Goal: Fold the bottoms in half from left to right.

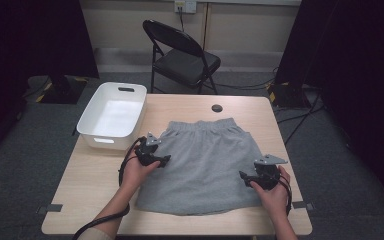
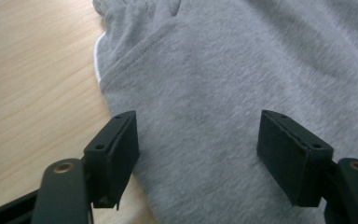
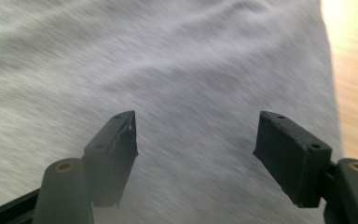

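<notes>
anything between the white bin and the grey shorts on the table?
No: in the high view, bare wood tabletop separates the white bin from the grey shorts. The left tongs sit lower, at the shorts' left edge.

A table carries a garment spread flat across its middle, waistband toward the far edge and hem toward the near edge. A bin sits on the table's far left corner, just left of the garment's waistband. A small round cap lies on the table beyond the waistband, near the far edge. A folding chair stands on the floor behind the table. The left gripper is over the garment's left edge; the right gripper is over its right edge, nearer the hem.
</notes>
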A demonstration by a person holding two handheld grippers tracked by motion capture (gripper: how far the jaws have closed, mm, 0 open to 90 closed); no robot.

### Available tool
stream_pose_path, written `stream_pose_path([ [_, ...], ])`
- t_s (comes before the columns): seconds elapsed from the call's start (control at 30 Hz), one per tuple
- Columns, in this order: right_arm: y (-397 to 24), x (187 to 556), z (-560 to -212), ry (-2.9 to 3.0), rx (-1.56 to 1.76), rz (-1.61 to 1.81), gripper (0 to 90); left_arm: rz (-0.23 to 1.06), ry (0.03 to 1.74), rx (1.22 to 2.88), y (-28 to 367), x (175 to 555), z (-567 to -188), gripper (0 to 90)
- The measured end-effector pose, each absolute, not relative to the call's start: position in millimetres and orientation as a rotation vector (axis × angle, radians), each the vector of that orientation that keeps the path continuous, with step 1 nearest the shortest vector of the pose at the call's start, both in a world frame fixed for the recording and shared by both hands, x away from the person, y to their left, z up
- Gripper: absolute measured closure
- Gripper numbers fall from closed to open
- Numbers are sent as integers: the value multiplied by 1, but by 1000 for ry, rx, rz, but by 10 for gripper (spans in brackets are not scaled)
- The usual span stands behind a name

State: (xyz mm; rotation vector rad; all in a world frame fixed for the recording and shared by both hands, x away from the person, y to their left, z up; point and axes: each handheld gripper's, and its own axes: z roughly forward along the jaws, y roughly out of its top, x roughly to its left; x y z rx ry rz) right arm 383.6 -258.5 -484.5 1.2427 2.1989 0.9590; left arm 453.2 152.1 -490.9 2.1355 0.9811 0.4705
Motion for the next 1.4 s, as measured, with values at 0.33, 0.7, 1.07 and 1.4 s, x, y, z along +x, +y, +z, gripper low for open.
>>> stream_pose_path([
  [0.33, -266, 377, -494, 2223, 1275, 964, 641, 455, 972, 2202, 153, 449, -490, 621],
  [0.7, -262, 349, -491, 2271, 1267, 940, 721, 427, 981, 2190, 159, 432, -490, 667],
  [1.07, -224, 349, -477, 2277, 1161, 1019, 368, 544, 1024, 2154, 153, 465, -464, 310],
  [1.4, -176, 349, -476, 2357, 1016, 1149, 323, 488, 1079, 2099, 144, 508, -476, 309],
])
